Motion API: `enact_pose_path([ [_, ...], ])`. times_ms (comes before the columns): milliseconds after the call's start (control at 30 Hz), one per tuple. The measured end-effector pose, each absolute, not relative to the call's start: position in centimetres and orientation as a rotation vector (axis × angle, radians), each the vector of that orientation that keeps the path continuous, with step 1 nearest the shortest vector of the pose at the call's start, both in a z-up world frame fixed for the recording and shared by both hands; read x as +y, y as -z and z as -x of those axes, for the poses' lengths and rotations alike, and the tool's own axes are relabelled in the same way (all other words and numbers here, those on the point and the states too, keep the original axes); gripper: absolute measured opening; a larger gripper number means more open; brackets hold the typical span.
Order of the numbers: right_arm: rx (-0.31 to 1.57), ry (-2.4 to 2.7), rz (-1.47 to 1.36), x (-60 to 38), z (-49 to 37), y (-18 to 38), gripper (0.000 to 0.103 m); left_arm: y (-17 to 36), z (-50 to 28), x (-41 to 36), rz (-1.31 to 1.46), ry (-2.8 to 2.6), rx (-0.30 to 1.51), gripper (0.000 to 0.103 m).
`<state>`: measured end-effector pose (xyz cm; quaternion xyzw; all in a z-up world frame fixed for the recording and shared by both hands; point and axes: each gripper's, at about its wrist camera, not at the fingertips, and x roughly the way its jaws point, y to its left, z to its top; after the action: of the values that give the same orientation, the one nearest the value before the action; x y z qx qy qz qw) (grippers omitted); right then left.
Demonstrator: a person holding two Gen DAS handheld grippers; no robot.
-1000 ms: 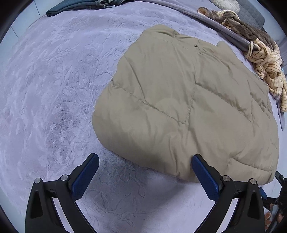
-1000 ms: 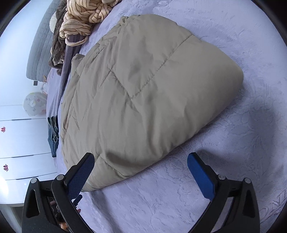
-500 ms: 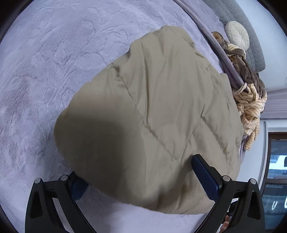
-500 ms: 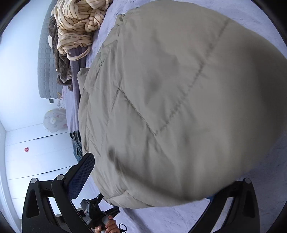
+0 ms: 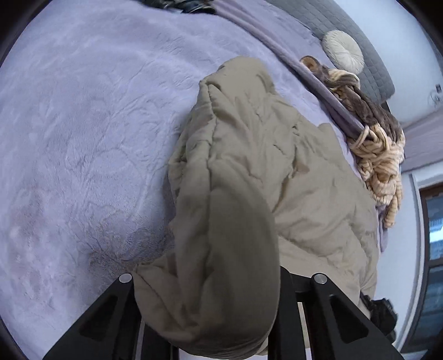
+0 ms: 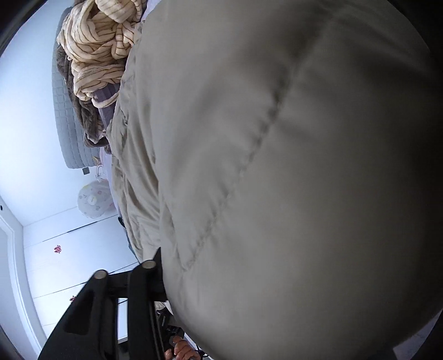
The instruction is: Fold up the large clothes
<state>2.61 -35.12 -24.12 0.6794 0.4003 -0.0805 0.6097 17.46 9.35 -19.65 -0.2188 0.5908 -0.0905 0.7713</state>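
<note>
A beige quilted puffer jacket [image 5: 249, 171] lies folded on a lilac bed cover [image 5: 83, 124]. My left gripper [image 5: 206, 293] is shut on the jacket's near edge; bunched fabric fills the space between the fingers and hides the pads. The jacket edge is lifted off the bed. In the right wrist view the same jacket [image 6: 290, 180] fills almost the whole frame. My right gripper [image 6: 221, 290] is shut on it; only its left finger [image 6: 141, 299] shows, the other is hidden under fabric.
A cream and brown striped blanket pile [image 5: 373, 138] lies at the bed's far right, also in the right wrist view [image 6: 97, 49]. A grey quilted headboard [image 5: 346, 36] with a round white cushion [image 5: 343, 51] stands behind. Dark clothes [image 5: 180, 4] lie at the far edge.
Both grippers moved in from open over the bed, closed on the jacket's near edge and lifted it. The jacket now bunches up between the fingers.
</note>
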Motion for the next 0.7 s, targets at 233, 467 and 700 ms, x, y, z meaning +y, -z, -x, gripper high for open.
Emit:
enact_pose_path([
  [233,0.894,0.176,-1.487,-33.5,-0.3,20.5,0.024,14.2,-14.9,8.3,0.305,0.288,1.183,0.018],
  [467,0.909,0.189,-1.445,-29.2,5.3,18.7,0.024,12.4,-8.0,12.3,0.240,0.371,1.210,0.018],
  [700,0.947,0.223,-1.472,-24.8,11.9,19.3,0.024,13.7,0.0,16.3,0.210,0.369,1.312,0.018],
])
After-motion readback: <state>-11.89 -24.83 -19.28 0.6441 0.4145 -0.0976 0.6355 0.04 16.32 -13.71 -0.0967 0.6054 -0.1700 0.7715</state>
